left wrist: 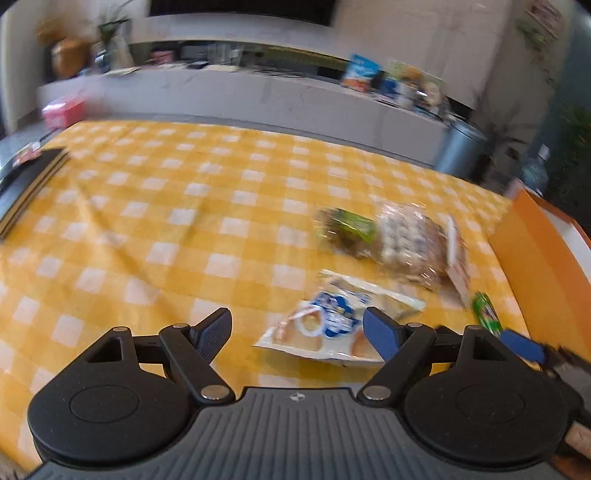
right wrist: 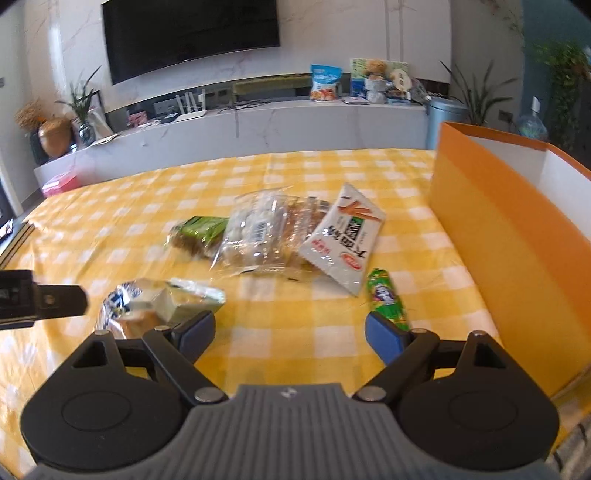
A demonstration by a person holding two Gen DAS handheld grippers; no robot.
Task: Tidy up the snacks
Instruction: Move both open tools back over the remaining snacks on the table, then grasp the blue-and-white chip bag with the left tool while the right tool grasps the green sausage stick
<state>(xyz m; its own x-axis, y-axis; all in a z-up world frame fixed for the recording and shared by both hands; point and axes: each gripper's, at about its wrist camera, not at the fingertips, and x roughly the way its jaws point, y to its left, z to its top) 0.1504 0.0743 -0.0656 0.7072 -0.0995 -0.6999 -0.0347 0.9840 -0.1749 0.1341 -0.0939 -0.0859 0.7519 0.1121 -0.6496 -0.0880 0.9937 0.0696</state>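
Both wrist cams low over table [left wrist: 184, 221], facing TV wall; share snacks.

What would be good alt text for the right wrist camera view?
An open hand-held gripper hovers over a yellow checked tablecloth strewn with snack packets: a green candy roll, a white pouch and a clear bag. An orange box stands at the right.

Home living rm, wall TV [right wrist: 190, 35], marble console [right wrist: 258, 122], houseplants [right wrist: 83, 101]
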